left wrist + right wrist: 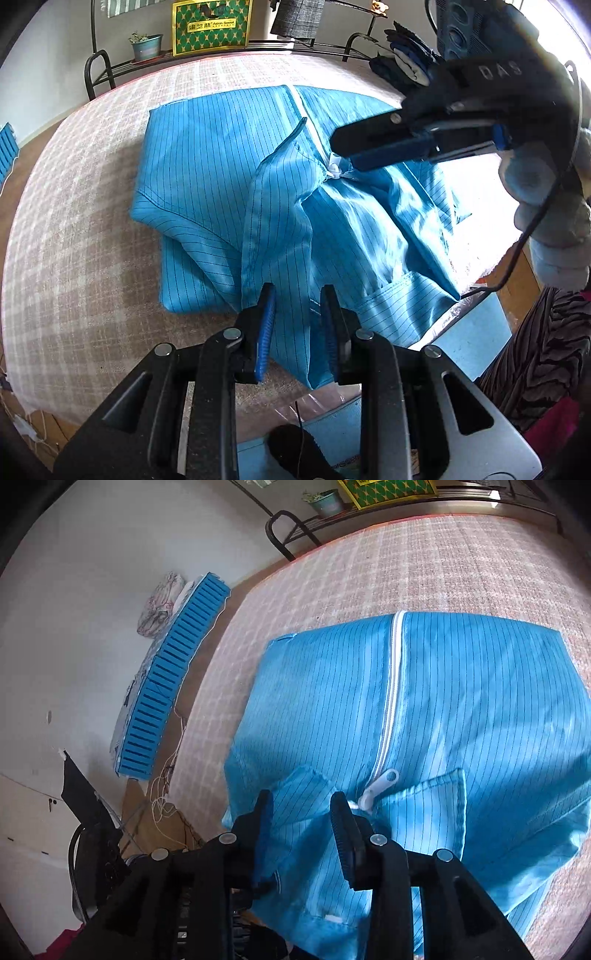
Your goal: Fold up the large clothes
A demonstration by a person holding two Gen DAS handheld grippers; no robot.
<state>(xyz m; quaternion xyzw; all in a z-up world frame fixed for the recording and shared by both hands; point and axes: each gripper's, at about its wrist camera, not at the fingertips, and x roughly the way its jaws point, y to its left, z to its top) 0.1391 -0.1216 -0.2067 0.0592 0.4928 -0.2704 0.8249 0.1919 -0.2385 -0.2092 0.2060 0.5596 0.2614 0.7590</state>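
A bright blue pinstriped zip-front garment of shiny fabric (221,173) is seen lying partly folded on a tabletop covered with a pink-and-white checked cloth (74,229); sleeves are tucked in, the near part is bunched and hangs over the near edge. A white zipper (391,686) runs down the middle, its white pull tab (380,786) lying just below the collar flaps.

The left tongs (297,325) are held low at the near edge, blue-padded fingers (267,321) apart, with a fold of the blue collar strip passing between them; whether the pads actually press on it cannot be told.

The right tongs (301,834) are seen over the collar area, fingers parted, fabric beneath and between them but not pinched. In the left wrist view the same right tongs (341,153) are pointed at the zipper pull, held by a light-gloved hand (543,206).

At the far side, a black metal rack (99,70) is noted carrying a small green potted plant (146,46) and a green-and-yellow patterned box (210,26). A blue slatted panel (173,679) is leaned against the white wall.
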